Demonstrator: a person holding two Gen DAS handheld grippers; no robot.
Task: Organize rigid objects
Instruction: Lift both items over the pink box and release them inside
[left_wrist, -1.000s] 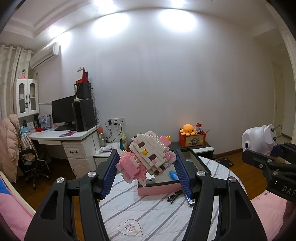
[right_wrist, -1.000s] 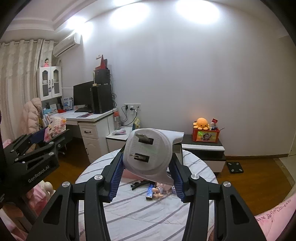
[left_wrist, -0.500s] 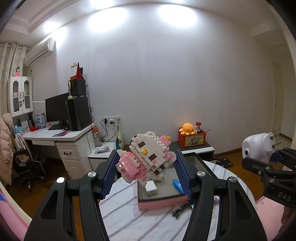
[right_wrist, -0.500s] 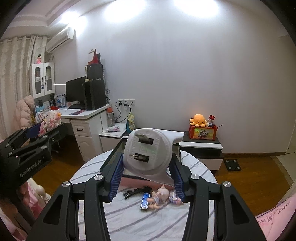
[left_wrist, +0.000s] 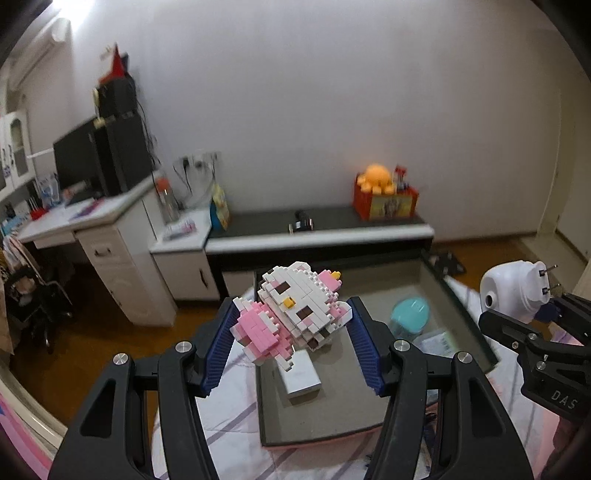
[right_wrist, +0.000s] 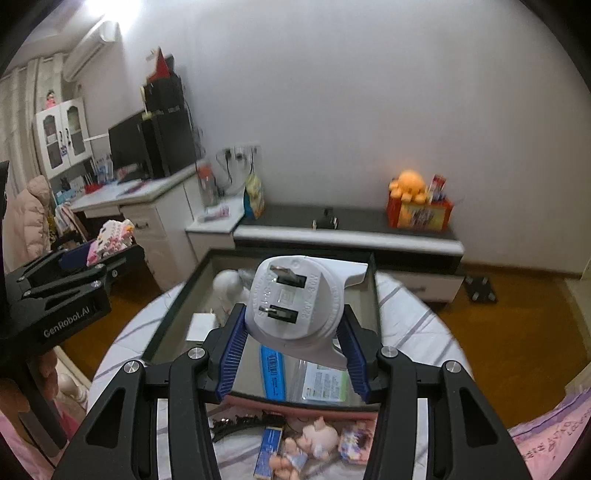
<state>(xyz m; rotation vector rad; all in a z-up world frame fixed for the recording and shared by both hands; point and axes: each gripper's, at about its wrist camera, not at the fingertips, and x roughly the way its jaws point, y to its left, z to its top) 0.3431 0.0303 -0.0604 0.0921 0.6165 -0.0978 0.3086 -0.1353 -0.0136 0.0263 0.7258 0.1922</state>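
Covering the round table, striped cloth.

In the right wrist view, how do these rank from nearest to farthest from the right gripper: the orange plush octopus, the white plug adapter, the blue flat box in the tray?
1. White plug adapter: clamped in the right gripper.
2. Blue flat box: just below, lying in the tray.
3. Orange plush octopus: far back on the right, on the low cabinet by the wall.
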